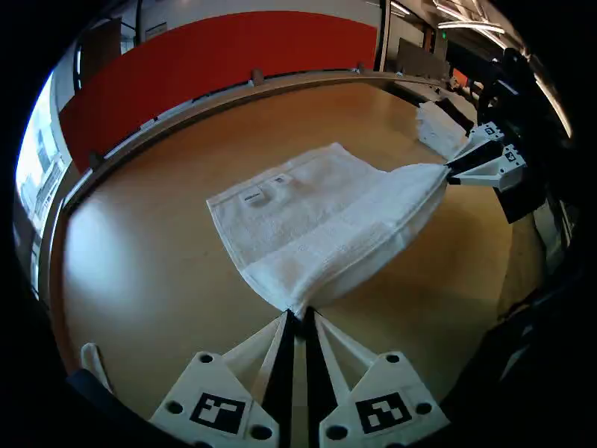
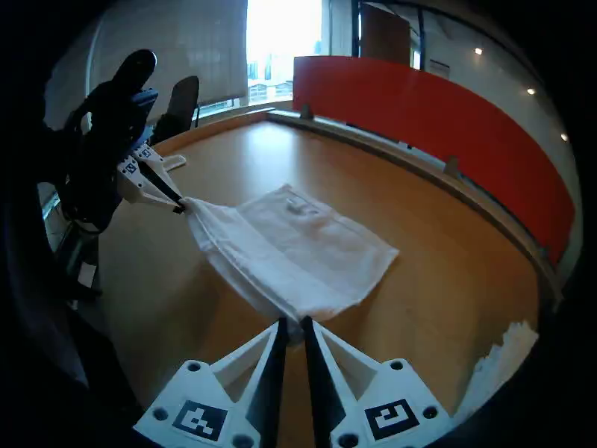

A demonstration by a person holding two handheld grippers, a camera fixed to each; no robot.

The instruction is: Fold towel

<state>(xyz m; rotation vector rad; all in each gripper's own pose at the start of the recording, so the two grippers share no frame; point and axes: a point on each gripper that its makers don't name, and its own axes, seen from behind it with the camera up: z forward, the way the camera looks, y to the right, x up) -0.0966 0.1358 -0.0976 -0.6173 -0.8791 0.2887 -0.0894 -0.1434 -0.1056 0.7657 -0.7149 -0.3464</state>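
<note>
A white towel lies on the wooden table, its far part flat with small labels facing up. Its near edge is lifted and stretched between two corners. In the left gripper view, my left gripper is shut on the near corner, and my right gripper pinches the other corner at the right. In the right gripper view, the towel runs from my right gripper, shut on a corner, to my left gripper at the left, held by a dark-sleeved person.
A second white cloth lies near the table's edge, seen also as a cloth at lower right. A red partition borders the table's far side. Dark chairs stand by the window. Bare tabletop surrounds the towel.
</note>
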